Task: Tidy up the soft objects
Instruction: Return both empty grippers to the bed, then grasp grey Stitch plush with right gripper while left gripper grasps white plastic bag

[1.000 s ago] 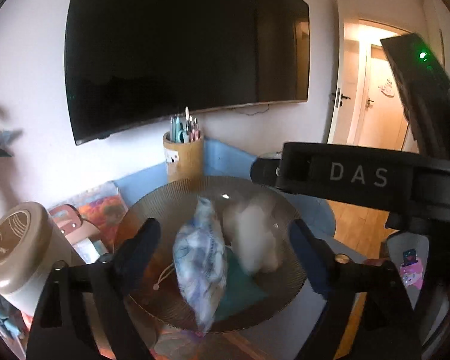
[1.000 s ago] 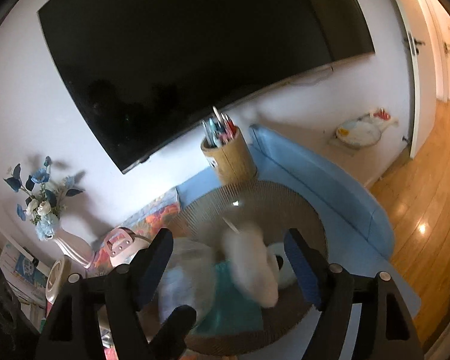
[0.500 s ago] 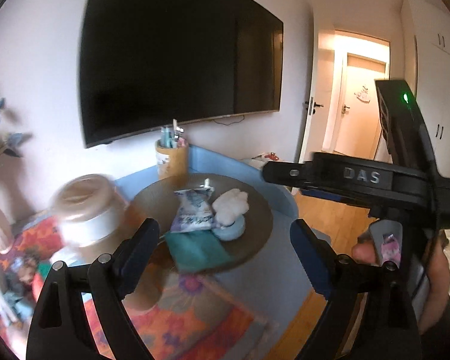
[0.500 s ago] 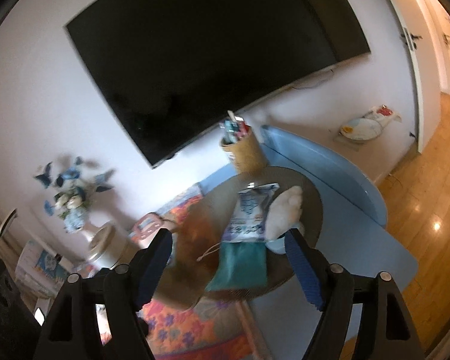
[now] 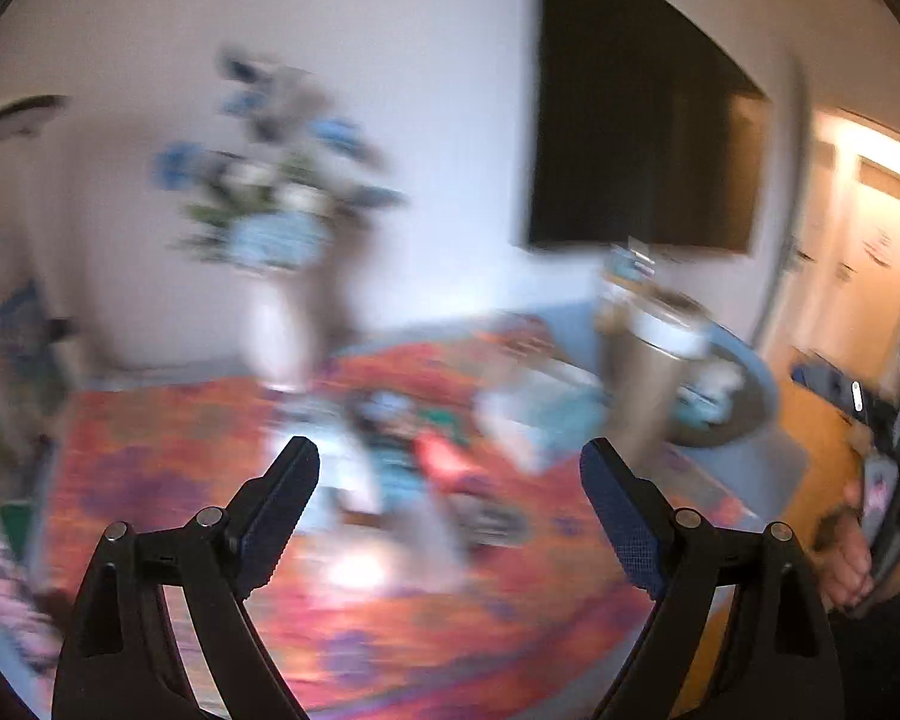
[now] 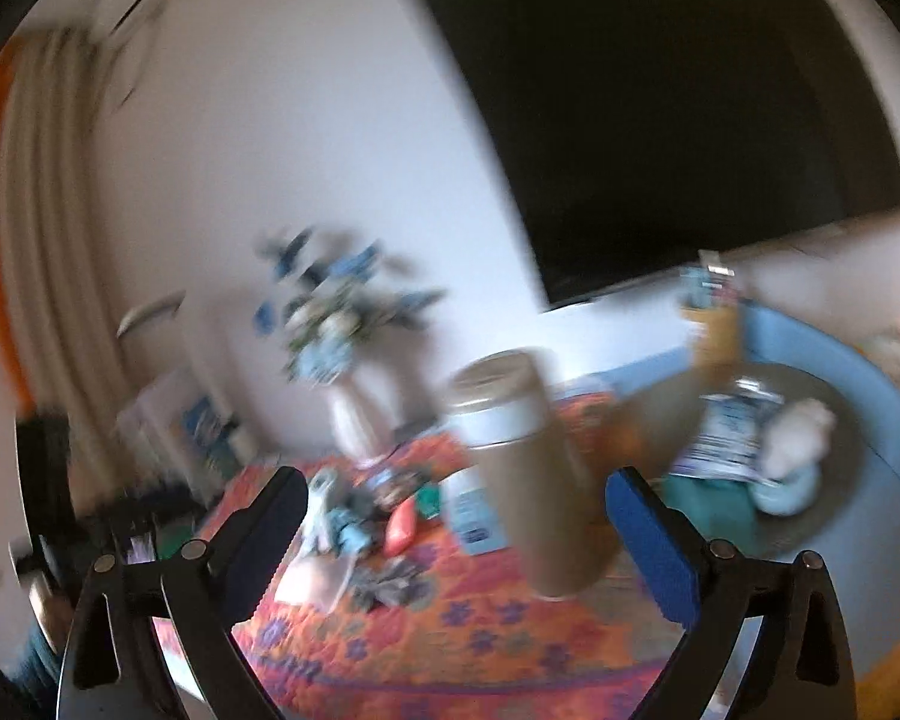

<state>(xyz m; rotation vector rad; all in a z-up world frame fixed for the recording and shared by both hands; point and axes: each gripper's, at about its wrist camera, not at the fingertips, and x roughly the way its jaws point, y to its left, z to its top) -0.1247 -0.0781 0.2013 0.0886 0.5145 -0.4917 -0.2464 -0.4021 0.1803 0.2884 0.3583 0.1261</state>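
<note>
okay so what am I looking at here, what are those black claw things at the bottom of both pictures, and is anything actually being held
Those claws are hand-held grippers, one in each of a person's hands, each carrying a wide-angle camera that looks out along its two fingers. One picture is from the left gripper, the other from the right gripper. Both stand open with nothing between the fingers; the right one's jaws have just been opening. Ahead lies an orange patterned cloth with a beige canister and blurred small items. Off to the right, a round mat holds soft things: a printed pouch, a white plush, a teal cloth.
</note>
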